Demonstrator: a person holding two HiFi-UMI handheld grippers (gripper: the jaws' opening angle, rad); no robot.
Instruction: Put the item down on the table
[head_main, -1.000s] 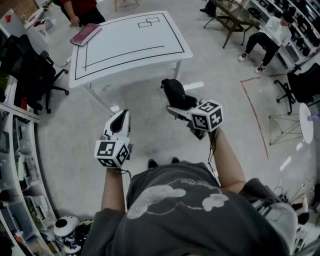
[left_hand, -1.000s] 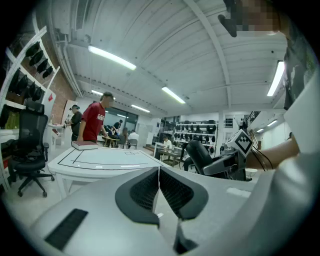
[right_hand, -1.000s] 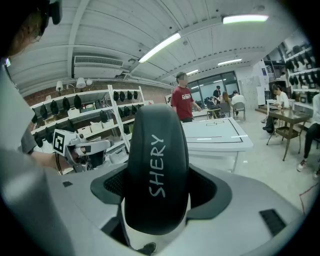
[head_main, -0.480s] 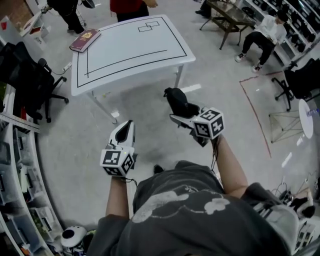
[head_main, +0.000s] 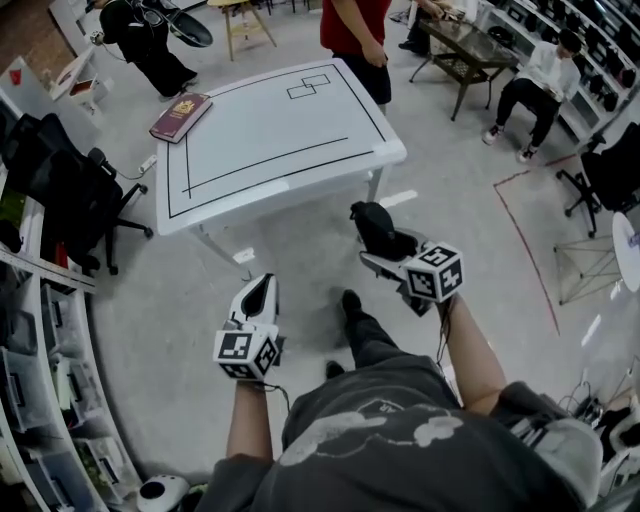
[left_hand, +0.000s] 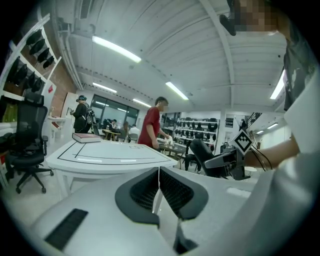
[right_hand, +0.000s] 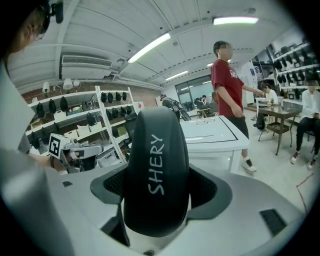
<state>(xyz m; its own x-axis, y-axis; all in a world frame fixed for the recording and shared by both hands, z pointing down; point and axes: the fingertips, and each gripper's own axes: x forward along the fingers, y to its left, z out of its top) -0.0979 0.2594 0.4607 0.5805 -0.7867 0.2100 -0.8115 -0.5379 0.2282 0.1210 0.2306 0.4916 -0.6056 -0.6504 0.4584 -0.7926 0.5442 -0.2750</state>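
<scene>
A black oval case (head_main: 372, 226) marked SHERY (right_hand: 156, 170) stands up between the jaws of my right gripper (head_main: 384, 240), which is shut on it, in the air above the floor. In the right gripper view the case fills the gap of that gripper (right_hand: 157, 192). The white table (head_main: 270, 130) with black lines lies ahead of both grippers, a short way off. My left gripper (head_main: 258, 296) hangs to the left, lower than the table top, shut with its pads touching and nothing held (left_hand: 159, 186). In the left gripper view the table (left_hand: 112, 156) stands ahead.
A dark red book (head_main: 181, 117) lies on the table's far left corner. A person in a red shirt (head_main: 355, 30) stands at the table's far side. A black office chair (head_main: 70, 195) and shelves are at the left. A seated person (head_main: 535, 75) is far right.
The table has come nearer in the head view as I walk toward it. The person in red has come into view at its far edge. Both grippers hold the same pose.
</scene>
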